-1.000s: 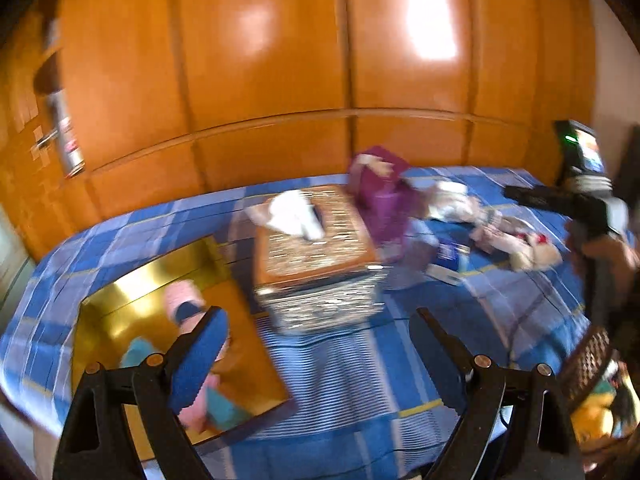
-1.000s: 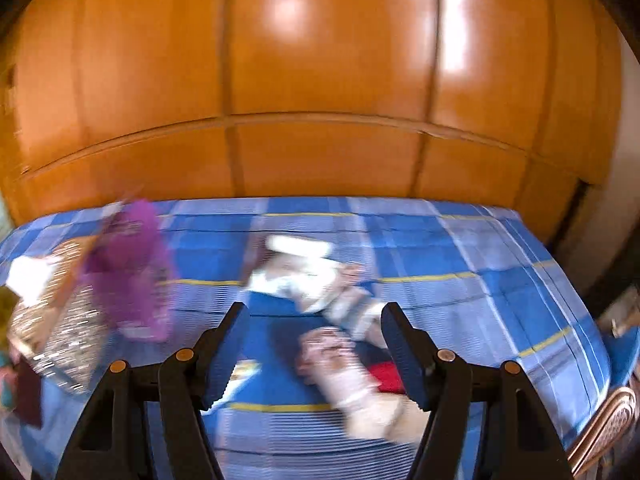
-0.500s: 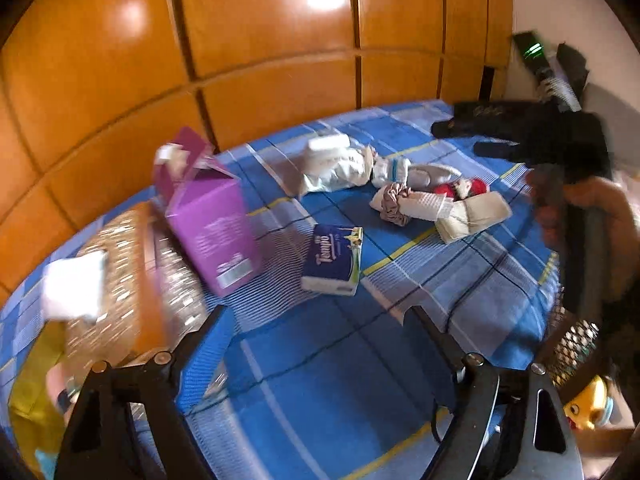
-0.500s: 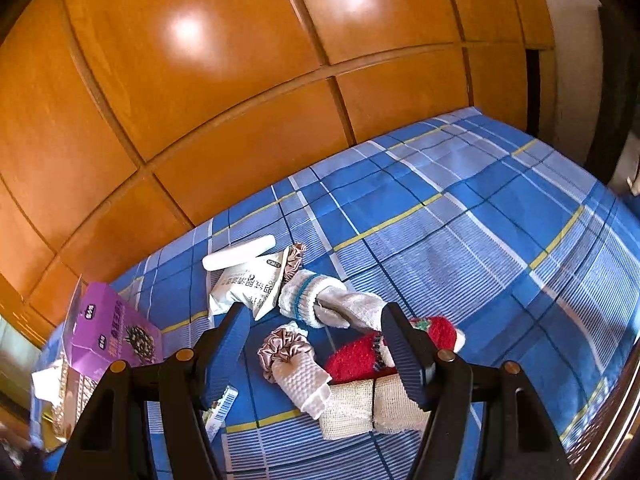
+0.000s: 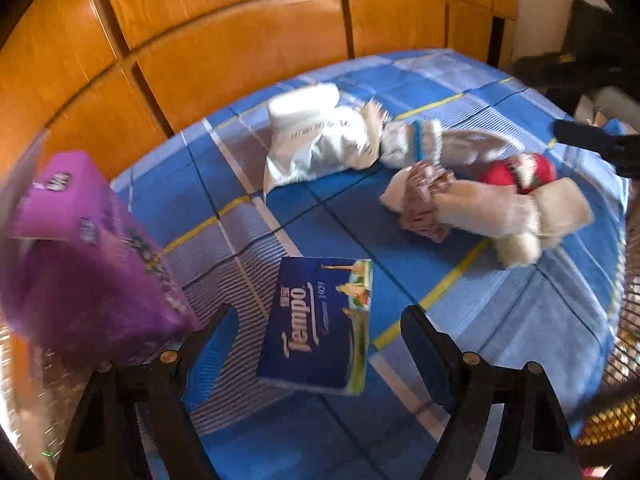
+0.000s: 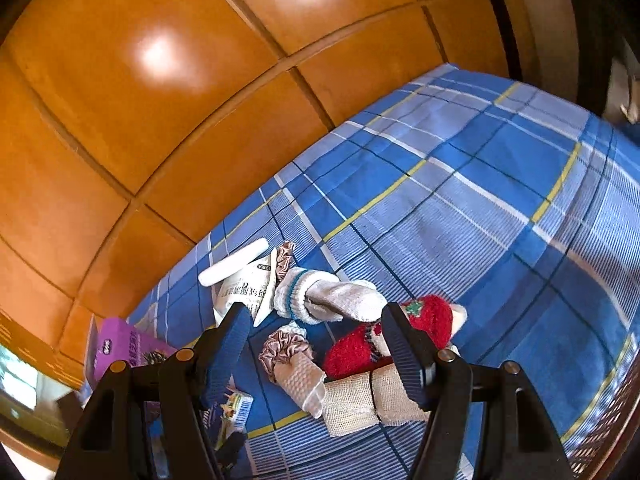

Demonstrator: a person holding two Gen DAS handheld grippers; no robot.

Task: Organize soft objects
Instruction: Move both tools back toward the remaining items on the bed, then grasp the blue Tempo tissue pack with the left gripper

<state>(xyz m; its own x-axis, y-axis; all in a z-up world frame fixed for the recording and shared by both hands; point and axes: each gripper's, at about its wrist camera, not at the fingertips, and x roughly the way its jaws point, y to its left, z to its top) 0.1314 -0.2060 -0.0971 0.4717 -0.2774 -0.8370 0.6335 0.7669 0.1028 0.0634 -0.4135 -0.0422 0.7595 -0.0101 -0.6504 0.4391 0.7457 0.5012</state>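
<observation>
The left gripper (image 5: 316, 320) has swung from the gold tray to the Tempo tissue pack (image 5: 320, 320) at lower centre, fingers closing around it without contact; the right gripper (image 6: 316, 344) hovers, fingers apart, over the socks (image 6: 340, 300).

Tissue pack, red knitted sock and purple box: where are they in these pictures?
Tissue pack (image 5: 316, 328): left wrist view, on its blue front.
Red knitted sock (image 6: 430, 322): right wrist view, on its red knit.
Purple box (image 5: 92, 264): left wrist view, on its side.

purple box (image 5: 92, 248): blurred, cut by left edge | tissue pack (image 6: 224, 410): half hidden
</observation>
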